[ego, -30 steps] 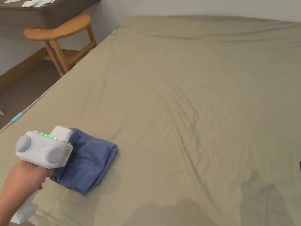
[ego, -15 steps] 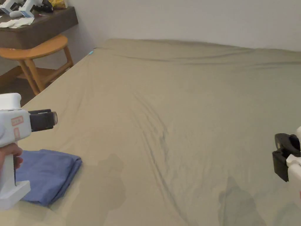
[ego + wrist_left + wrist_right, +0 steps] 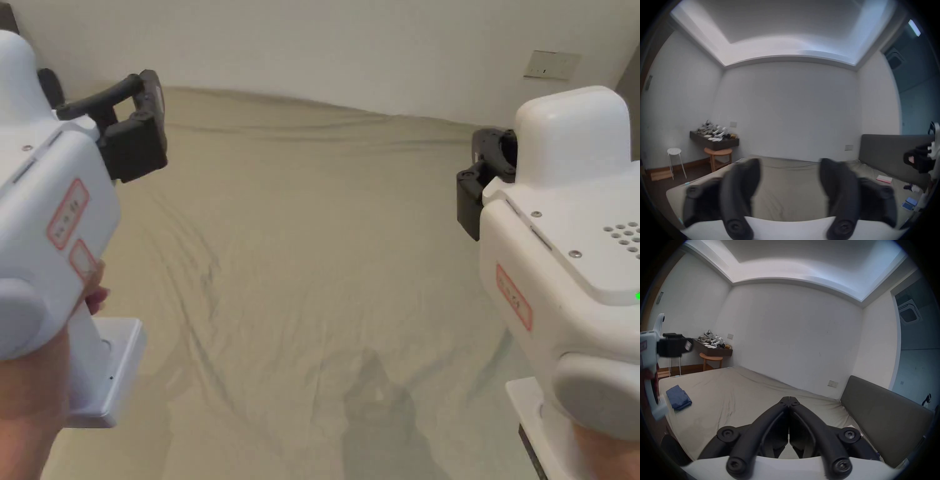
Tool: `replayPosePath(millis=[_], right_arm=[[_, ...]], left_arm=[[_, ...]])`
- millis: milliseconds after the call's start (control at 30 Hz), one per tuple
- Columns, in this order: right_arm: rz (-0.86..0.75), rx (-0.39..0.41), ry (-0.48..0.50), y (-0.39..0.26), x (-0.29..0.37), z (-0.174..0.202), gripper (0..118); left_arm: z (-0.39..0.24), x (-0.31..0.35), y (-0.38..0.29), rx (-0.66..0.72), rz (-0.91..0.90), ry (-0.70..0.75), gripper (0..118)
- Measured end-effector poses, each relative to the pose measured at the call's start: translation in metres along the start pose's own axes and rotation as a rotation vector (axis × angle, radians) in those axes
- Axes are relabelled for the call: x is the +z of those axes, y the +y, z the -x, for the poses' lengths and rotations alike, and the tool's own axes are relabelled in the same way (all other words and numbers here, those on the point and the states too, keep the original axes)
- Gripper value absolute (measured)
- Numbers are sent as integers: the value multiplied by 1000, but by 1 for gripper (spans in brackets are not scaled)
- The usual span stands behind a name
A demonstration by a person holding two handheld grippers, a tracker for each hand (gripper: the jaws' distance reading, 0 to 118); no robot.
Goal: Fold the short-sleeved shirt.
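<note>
Two hand-held grippers are hovering above the bed, the left hand-held gripper with jaws apart, the right hand-held gripper with jaws together, neither gripping anything. The folded shirt is lying near the bed's left edge, where a careless swing of the left one is likely risking a mussed fold.

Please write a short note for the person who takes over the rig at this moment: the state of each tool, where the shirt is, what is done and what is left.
Left tool: jaws wide apart, empty, held up over the bed.
Right tool: jaws shut together, nothing between them, also raised above the bed.
Shirt: blue, lying folded in a compact bundle on the sheet near the bed's left edge, below the left tool. Neither tool touches it.
Done: the fold looks complete.
Left: probably nothing, though one edge looks a little uneven. Check it from closer.
</note>
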State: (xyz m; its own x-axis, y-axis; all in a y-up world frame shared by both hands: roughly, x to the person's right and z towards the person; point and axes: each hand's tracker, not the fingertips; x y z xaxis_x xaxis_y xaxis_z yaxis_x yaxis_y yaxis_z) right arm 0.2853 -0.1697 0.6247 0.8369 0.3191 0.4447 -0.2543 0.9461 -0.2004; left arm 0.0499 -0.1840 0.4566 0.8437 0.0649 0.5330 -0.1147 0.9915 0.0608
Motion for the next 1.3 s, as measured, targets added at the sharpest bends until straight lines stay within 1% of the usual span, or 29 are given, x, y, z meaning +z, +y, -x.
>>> replayPosePath(millis=[33, 67, 100, 133, 200, 267, 333, 367, 467, 500, 600, 667, 733, 833, 933, 1300], right_arm=[[-11, -3, 1, 0, 4, 0, 2], [-20, -5, -2, -1, 9, 0, 2], [-24, -8, -5, -2, 14, 0, 2], [-31, -18, -9, -4, 20, 0, 2], [-45, -50, 1, -12, 29, 0, 2], [-45, -44, -9, -22, 34, 2, 2], [-31, -18, -30, -30, 35, 2, 2], [-21, -23, -29, -32, 35, 1, 2], [-7, -84, -24, -39, 36, -3, 2], [-7, -88, -26, -41, 37, -3, 2], [-4, -77, -41, -46, 36, -3, 2], [2, -73, -39, -47, 36, -4, 2], [4, -76, -32, -50, 35, -4, 2], [-1, -65, -35, -52, 34, 0, 2], [-6, -56, -29, -53, 33, 2, 2], [-13, -65, -32, -58, 31, -1, 2]], left_arm=[[-17, 5, -1, -27, -7, -13, 56], [-33, 9, -3, -47, -6, -26, 25], [-43, 11, -5, -68, 3, -46, 3], [-55, 12, -8, -74, 11, -48, 0], [-71, 20, -14, -69, 13, -58, 0], [-82, 26, -21, -72, 21, -61, 0], [-89, 30, -27, -104, 39, -84, 0], [-92, 31, -31, -127, 46, -86, 0], [-97, 36, -40, -156, 64, -92, 0], [-97, 38, -41, -156, 66, -95, 0], [-95, 46, -46, -141, 47, -117, 0], [-96, 51, -49, -167, 34, -82, 0], [-95, 47, -52, -191, 54, -79, 0], [-95, 43, -51, -176, 83, -81, 0], [-96, 44, -47, -173, 74, -57, 0], [-103, 38, -48, -209, 66, -40, 0]])
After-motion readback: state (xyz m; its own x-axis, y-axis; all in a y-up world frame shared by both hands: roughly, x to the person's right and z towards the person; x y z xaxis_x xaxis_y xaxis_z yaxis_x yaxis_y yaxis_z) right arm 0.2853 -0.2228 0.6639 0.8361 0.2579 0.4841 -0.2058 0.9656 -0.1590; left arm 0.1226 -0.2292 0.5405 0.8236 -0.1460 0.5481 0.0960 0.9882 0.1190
